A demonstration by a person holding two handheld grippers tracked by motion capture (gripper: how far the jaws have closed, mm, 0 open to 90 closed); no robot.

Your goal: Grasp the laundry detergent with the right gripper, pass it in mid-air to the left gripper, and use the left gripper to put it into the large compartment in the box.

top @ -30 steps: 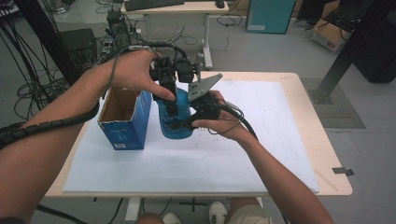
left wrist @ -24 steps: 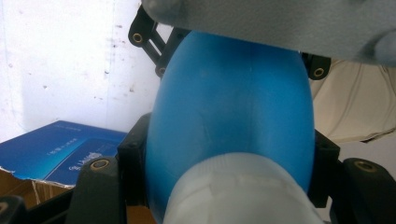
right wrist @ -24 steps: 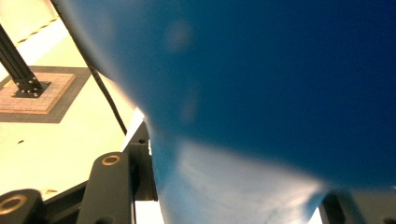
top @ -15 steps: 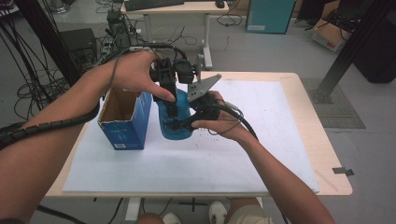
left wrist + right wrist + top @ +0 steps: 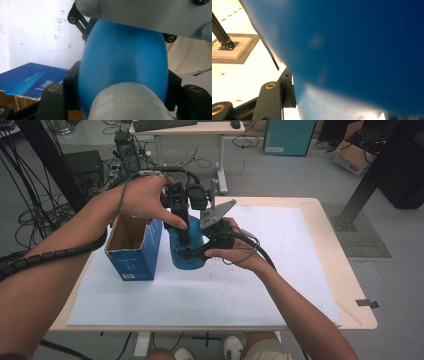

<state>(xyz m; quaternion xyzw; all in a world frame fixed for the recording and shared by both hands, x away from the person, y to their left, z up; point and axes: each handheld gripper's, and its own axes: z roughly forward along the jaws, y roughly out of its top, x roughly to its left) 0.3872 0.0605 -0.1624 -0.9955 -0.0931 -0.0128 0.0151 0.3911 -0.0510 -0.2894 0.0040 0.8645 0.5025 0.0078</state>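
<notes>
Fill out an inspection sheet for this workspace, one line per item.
Surface: wooden table under a white sheet, lightly speckled.
Job's things: blue bottle upright on the sheet, pale cap end toward the left claw's camera; open blue carton just left of it.
Clutter: nothing seen on the sheet besides these.
Grippers: left claw shut on the blue bottle from above; right claw shut on its side.
Cables: one trails from each claw along the forearms; a tangle lies on the floor at left.
Surroundings: second desk, teal cabinet, cardboard box, black frame post.
</notes>
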